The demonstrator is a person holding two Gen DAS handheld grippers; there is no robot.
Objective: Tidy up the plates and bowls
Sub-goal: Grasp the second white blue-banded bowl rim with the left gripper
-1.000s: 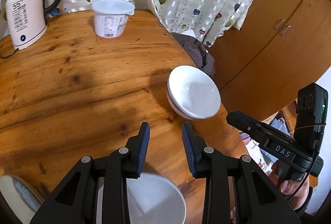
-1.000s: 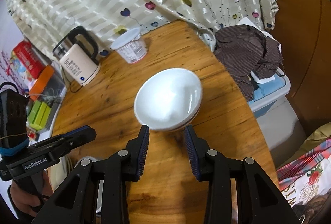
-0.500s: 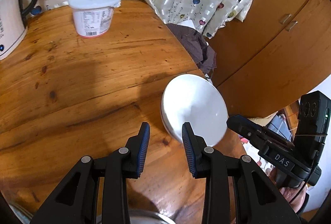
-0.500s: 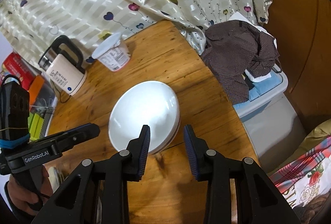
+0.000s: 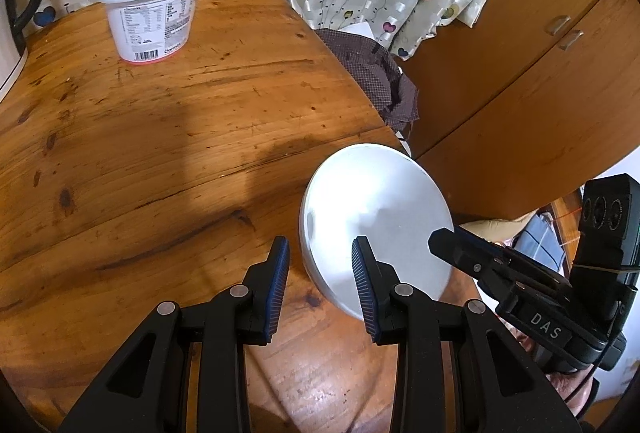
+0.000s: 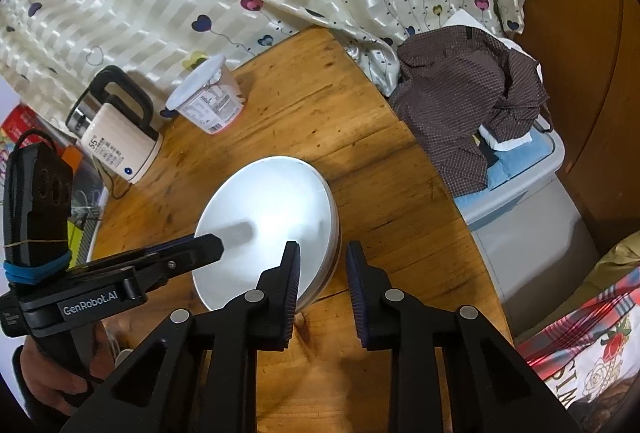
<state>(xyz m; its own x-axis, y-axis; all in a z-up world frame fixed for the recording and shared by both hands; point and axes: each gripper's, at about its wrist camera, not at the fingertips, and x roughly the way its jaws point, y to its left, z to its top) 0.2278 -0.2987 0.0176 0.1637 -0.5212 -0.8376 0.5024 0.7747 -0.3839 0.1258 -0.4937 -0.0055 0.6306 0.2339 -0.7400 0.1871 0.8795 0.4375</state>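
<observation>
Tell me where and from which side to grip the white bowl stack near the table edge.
Grip the rim of the white bowl stack; nothing else on its smooth round body offers a pinch. Come from the near side, where the right gripper already straddles the rim, one finger inside, one outside. Its jaws have just been closing, pads probably not pressing yet.

Bright, sharp — fisheye-warped edges, soft shadows

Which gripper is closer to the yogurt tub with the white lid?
Left, as far as the views show. The yogurt tub sits far across the table beyond the left gripper. The right gripper straddles the near rim of the white bowls, farther from it.
</observation>
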